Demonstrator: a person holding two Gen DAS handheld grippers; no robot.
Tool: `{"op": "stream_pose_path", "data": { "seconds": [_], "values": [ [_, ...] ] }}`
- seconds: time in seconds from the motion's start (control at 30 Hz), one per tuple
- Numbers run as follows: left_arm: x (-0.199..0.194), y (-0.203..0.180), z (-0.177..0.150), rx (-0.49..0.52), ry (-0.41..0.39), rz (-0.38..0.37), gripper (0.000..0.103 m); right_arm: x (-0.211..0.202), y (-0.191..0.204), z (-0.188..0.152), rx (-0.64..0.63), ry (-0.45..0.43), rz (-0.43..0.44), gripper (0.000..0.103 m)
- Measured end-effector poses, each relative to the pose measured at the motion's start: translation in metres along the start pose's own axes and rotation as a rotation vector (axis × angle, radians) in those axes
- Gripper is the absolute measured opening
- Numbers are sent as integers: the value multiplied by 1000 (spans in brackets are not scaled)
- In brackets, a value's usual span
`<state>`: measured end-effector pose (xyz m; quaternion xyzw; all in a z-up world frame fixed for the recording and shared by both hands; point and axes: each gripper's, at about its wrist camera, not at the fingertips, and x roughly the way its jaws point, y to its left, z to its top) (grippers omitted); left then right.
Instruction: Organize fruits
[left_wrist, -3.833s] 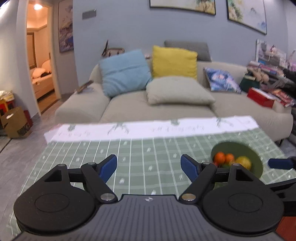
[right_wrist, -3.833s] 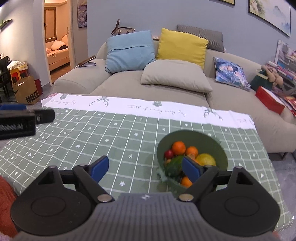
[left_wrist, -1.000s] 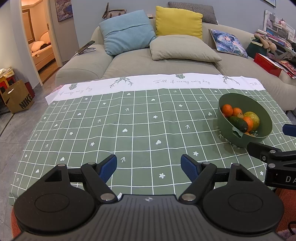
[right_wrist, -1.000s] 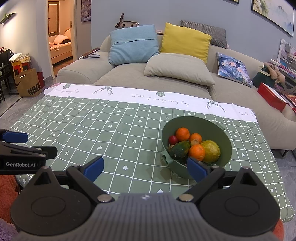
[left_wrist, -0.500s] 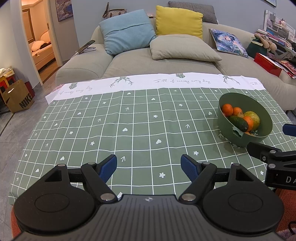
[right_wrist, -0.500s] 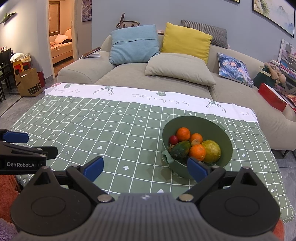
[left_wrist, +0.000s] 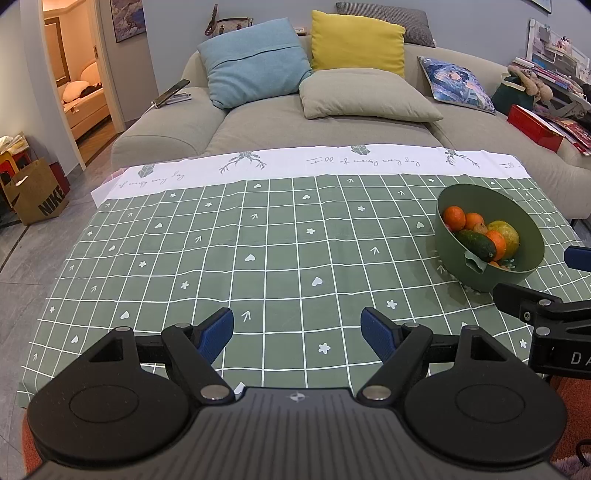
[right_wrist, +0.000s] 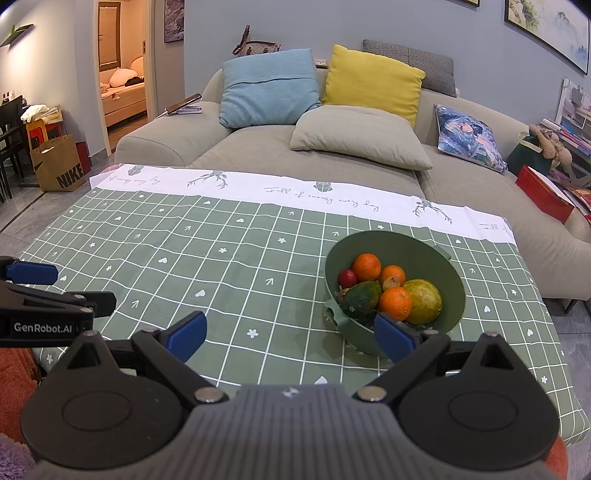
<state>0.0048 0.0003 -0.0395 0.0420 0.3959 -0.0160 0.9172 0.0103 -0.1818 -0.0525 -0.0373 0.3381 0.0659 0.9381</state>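
Green bowl (right_wrist: 443, 258) w/ fruit part-hidden behind right gripper (right_wrist: 290, 334); both grippers' jaws wide apart, empty.

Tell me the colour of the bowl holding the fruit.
The bowl is olive green, inside and out; the right wrist view shows it best.

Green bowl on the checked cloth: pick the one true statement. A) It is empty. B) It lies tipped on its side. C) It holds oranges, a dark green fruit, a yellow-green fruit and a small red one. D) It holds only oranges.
C: the right wrist view shows the green bowl upright, holding three oranges, a dark green fruit, a yellow-green fruit and a small red fruit.
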Motion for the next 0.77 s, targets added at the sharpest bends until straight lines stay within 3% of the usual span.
{"op": "stream_pose_path", "data": {
  "seconds": [0.77],
  "values": [
    [-5, 0, -1, 4, -20, -7, 92, 0, 0, -1, 1, 5, 3, 94]
  ]
}}
